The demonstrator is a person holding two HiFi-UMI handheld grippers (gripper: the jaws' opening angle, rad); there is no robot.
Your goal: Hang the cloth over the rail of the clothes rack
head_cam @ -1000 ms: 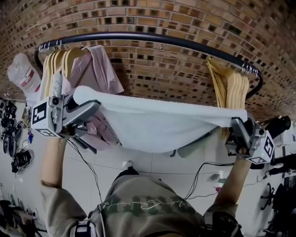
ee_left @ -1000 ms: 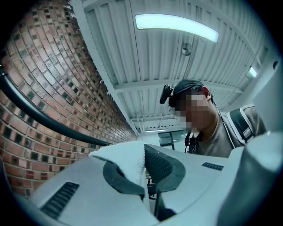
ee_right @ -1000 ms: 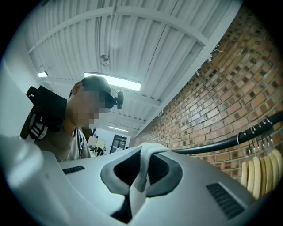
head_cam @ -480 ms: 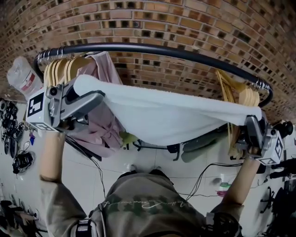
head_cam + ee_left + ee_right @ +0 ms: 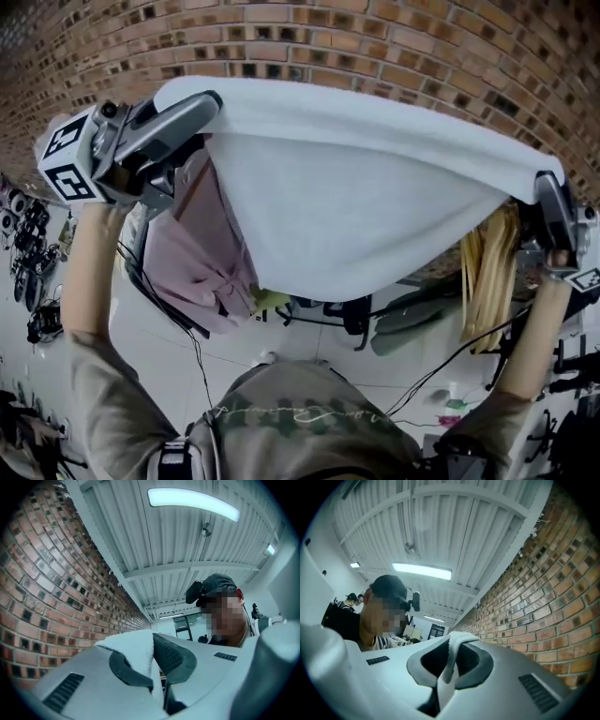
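The task is midway: the white terry cloth point(image 5: 356, 187) is gripped and lifted but not yet hung. The left gripper point(image 5: 208, 101) has its fingers closed tight on one upper corner, and the left gripper view shows a fold of the towelling pinched between the two dark pads. The right gripper point(image 5: 546, 184) clamps the opposite corner in the same way, a thin ridge of cloth standing up between its fingers in the right gripper view. Between the two pairs of fingers the top edge runs taut and almost straight, and the rest sags below them in a broad curtain in front of the red brick wall point(image 5: 375, 56). The rail itself cannot be made out in the head view, and probably sits behind the spread cloth, so whether the edge is already above it cannot be told. A pink shirt point(image 5: 197, 253) hangs below the left fingers, and a bunch of pale wooden hangers point(image 5: 487, 272) below the right fingers. What seems left is to carry the top edge forward over the rail, lower it so the cloth drapes on both sides, then open both sets of fingers.
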